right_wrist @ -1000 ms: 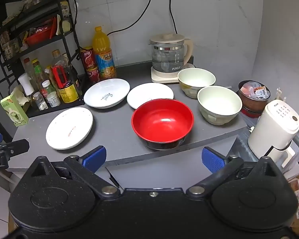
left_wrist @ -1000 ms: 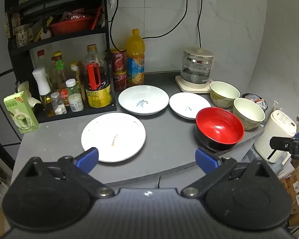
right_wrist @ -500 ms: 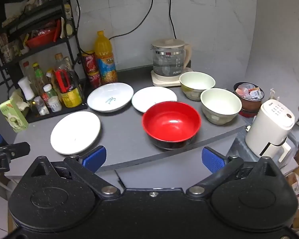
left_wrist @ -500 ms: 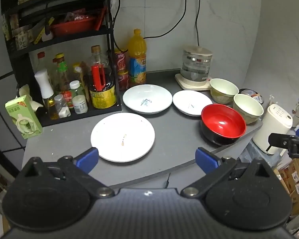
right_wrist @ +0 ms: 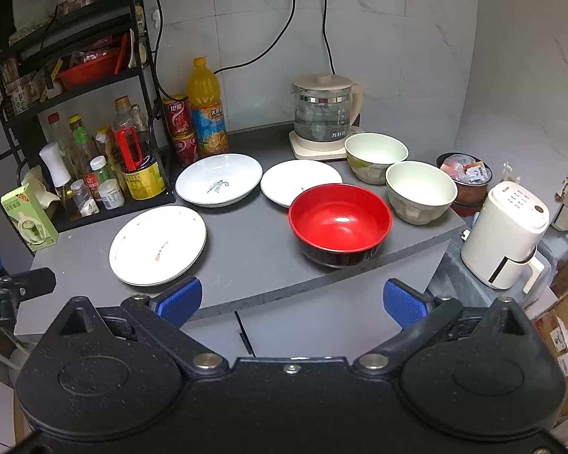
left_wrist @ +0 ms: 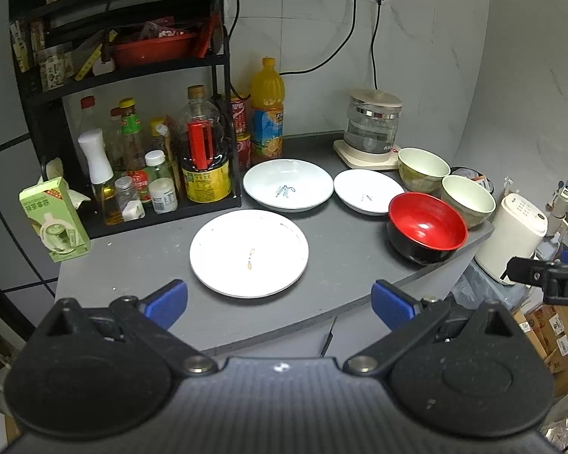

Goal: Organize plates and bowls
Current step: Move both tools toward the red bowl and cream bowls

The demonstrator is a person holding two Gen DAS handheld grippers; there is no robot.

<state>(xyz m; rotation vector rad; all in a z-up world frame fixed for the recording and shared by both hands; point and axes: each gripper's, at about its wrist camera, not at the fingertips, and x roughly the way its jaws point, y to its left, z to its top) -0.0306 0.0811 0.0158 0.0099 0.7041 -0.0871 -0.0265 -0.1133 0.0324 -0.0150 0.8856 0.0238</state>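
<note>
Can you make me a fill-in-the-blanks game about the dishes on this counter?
1. The shiny bowl that is black outside is ____ inside.
2. The number of white plates on the grey counter is ____.
3. The two pale green bowls are both ____ of food.
4. The open left gripper and open right gripper hold ____.

Missing words: red; three; empty; nothing

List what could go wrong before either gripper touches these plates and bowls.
1. The red bowl stands close to the counter's front edge; a clumsy nudge might tip it off.
2. The flat white plate lies low, so the open left gripper may struggle to catch its rim.
</note>
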